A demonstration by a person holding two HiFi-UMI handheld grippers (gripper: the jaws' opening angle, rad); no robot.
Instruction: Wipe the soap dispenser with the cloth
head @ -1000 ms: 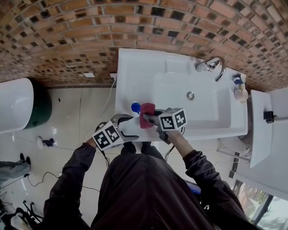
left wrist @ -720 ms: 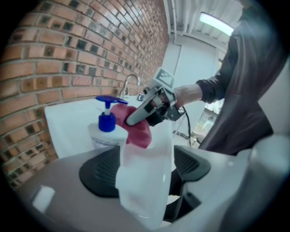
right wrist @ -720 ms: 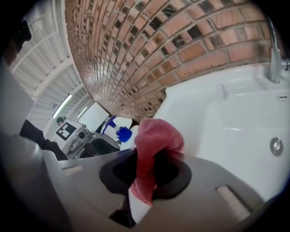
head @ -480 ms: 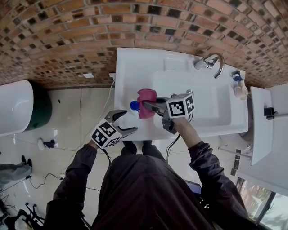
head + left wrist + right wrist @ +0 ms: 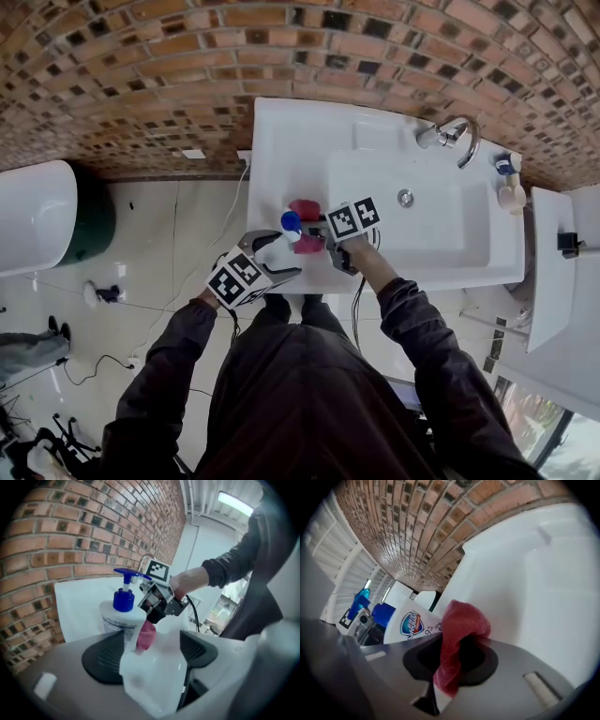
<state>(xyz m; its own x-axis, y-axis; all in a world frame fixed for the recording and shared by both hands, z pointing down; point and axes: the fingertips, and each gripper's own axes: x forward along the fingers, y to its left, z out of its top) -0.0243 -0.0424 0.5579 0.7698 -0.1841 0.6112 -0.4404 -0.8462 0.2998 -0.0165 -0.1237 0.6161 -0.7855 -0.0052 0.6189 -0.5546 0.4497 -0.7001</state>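
A white soap dispenser [image 5: 292,231] with a blue pump stands on the front left rim of the white sink [image 5: 281,141]. My right gripper [image 5: 315,232] is shut on a red cloth [image 5: 305,210] and presses it against the dispenser's right side. In the right gripper view the cloth [image 5: 459,630] bulges from the jaws beside the labelled bottle [image 5: 411,622]. My left gripper [image 5: 284,256] stands open just in front of the dispenser, holding nothing. The left gripper view shows the dispenser [image 5: 120,612] past the left pad and the cloth [image 5: 147,635] beside it.
The basin has a drain [image 5: 405,198] and a chrome faucet [image 5: 453,134] at the back right. Small bottles [image 5: 507,184] stand at the sink's right end, by a white shelf [image 5: 549,267]. A brick wall [image 5: 141,84] lies behind, a white toilet [image 5: 33,217] at left.
My right gripper lifted the cloth toward the basin, then brought it back down against the dispenser. My left gripper moved in closer to the dispenser.
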